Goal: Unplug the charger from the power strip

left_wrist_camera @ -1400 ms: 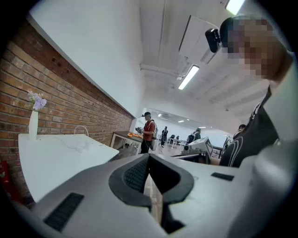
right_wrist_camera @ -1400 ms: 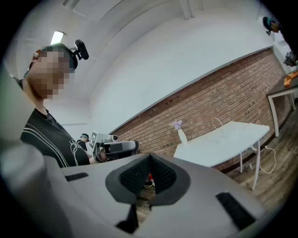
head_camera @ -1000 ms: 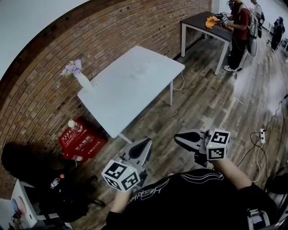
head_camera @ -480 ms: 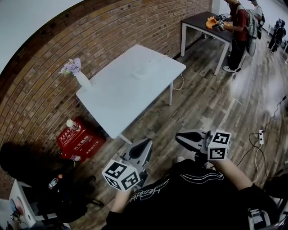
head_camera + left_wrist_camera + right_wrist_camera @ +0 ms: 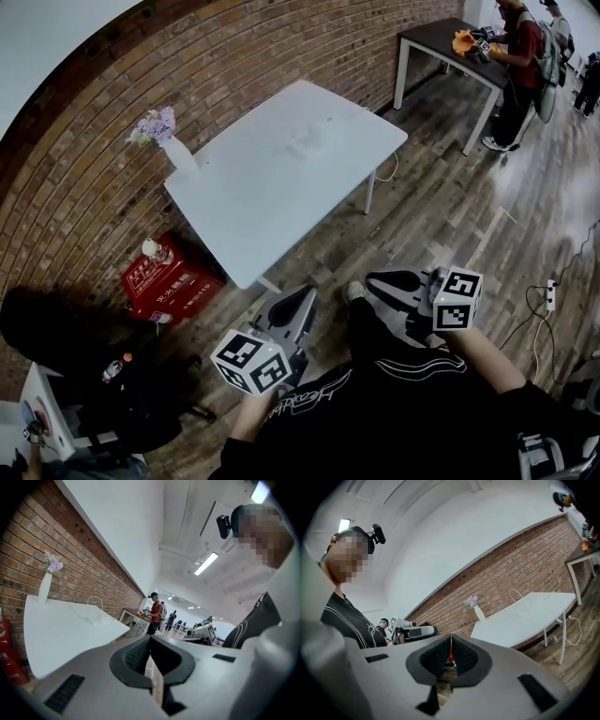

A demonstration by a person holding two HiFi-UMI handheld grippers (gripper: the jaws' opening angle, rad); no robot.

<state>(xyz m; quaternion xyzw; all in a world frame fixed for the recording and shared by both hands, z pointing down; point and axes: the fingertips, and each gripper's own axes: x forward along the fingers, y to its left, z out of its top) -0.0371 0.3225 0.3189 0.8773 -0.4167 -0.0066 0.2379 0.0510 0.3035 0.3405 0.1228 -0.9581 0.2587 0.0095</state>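
Observation:
A white table stands against the brick wall ahead of me. Something pale and faint lies on its far part; a thin white cable loop rises there, also seen as a cable loop in the right gripper view. I cannot make out a charger or strip on the table. A white power strip with its cord lies on the floor at the right. My left gripper and right gripper are held side by side over the floor, short of the table. Both are shut with nothing between the jaws.
A white vase with purple flowers stands at the table's left corner. A red crate with a bottle sits on the floor by the wall. A dark table with people beside it stands at the back right. A cord hangs off the white table.
The table has come nearer and shifted right in the head view. A foot now shows between the grippers. Both grippers stay shut and keep their place in the view.

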